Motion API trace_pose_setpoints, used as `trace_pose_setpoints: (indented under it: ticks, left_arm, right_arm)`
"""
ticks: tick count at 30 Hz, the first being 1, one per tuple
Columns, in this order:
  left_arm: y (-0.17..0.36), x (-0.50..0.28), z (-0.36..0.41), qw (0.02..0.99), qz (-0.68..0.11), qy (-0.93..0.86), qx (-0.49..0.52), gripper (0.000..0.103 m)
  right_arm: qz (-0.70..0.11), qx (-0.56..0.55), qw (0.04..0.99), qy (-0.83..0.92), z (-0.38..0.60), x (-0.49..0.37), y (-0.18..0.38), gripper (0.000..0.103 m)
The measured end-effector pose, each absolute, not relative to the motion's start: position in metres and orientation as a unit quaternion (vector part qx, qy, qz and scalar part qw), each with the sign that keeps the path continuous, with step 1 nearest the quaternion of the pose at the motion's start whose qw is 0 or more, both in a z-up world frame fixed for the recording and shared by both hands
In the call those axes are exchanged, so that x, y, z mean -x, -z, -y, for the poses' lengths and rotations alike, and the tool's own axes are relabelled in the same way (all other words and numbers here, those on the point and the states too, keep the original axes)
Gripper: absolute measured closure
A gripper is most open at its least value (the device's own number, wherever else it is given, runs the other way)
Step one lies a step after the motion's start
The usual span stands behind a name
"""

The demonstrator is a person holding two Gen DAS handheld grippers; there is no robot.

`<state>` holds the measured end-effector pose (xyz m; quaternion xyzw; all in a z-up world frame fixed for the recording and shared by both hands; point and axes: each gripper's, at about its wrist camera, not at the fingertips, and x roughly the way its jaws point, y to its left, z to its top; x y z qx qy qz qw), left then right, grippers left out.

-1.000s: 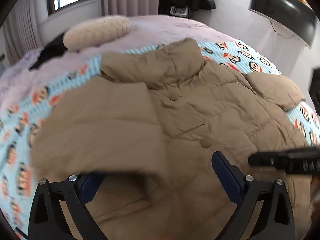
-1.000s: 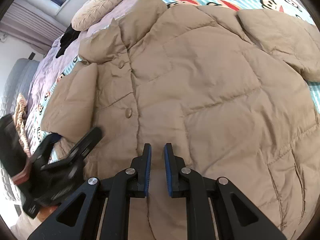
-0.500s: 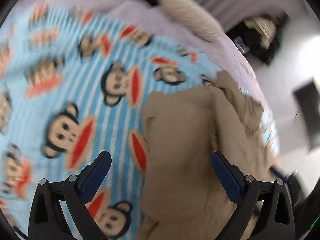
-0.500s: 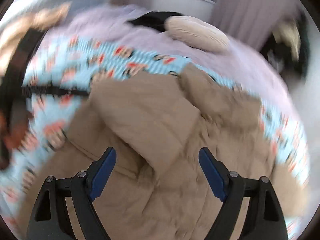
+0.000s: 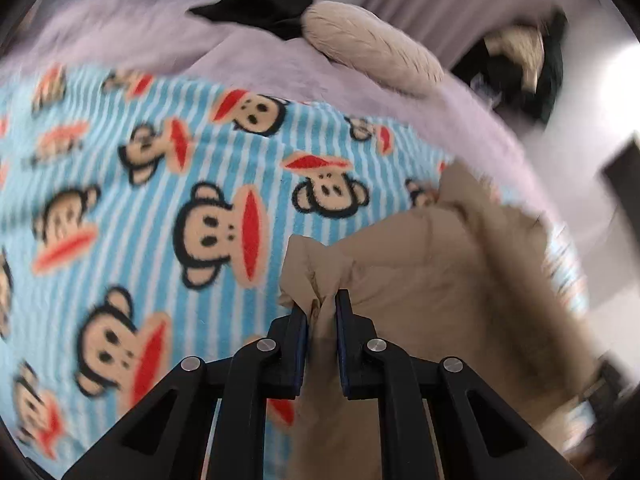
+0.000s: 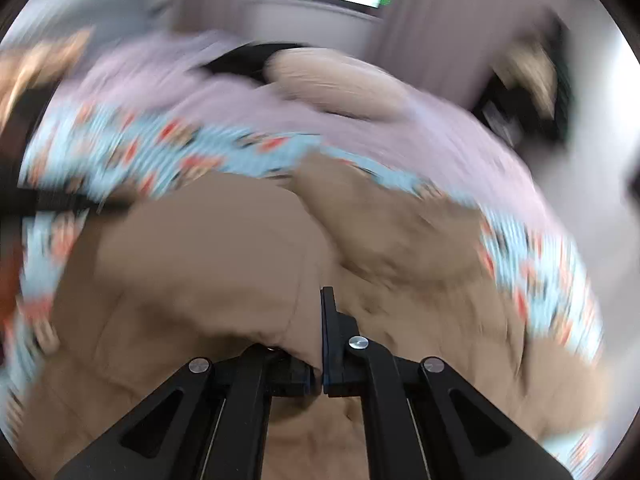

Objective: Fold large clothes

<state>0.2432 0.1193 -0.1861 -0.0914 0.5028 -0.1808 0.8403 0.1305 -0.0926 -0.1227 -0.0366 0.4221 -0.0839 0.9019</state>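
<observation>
A big tan puffy coat (image 5: pixel 440 280) is lying on a bed, on top of a blue striped blanket (image 5: pixel 140 200) with monkey faces on it. The coat is soft and thick, with sewn lines and lots of wrinkles. In the right wrist view it is filling the lower half of the picture, and one part is lying folded over the rest.

The left gripper (image 5: pixel 322 312) has just been closing, and it is now pinching a bunched-up edge of the coat between its blue pads. The cloth is crumpling up where it is squeezed, right at the edge next to the blanket.

The right gripper (image 6: pixel 320 320) has just been closing too. It is clamping a fold of the coat, and the cloth is hiding one finger.

A purple cover (image 5: pixel 140 36), a fuzzy cream pillow (image 5: pixel 372 52) and something black (image 5: pixel 260 8) are lying farther back on the bed.
</observation>
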Motion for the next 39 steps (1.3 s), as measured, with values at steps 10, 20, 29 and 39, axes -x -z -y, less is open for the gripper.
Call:
trace_pose_setpoints:
  ticks: [10, 20, 29, 39]
  left_arm:
    - [0.194, -0.242, -0.102, 0.861, -0.491, 0.13, 0.001, 0.082]
    - [0.15, -0.168, -0.151, 0.869, -0.469, 0.147, -0.061, 0.025]
    - [0.199, -0.131, -0.11, 0.85, -0.498, 0.14, -0.102, 0.025]
    - [0.21, -0.134, -0.139, 0.846, -0.515, 0.098, -0.098, 0.024]
  right_arm:
    - [-0.457, -0.443, 0.763, 0.112, 0.25, -0.08, 0.22, 0.097]
    - [-0.447, -0.408, 0.776, 0.178, 0.286, -0.024, 0.171, 0.069]
    - [-0.453, -0.318, 0.822, 0.133, 0.265, -0.061, 0.146, 0.08]
    - [-0.508, -0.288, 0.802, 0.122, 0.258, -0.075, 0.201, 0.094]
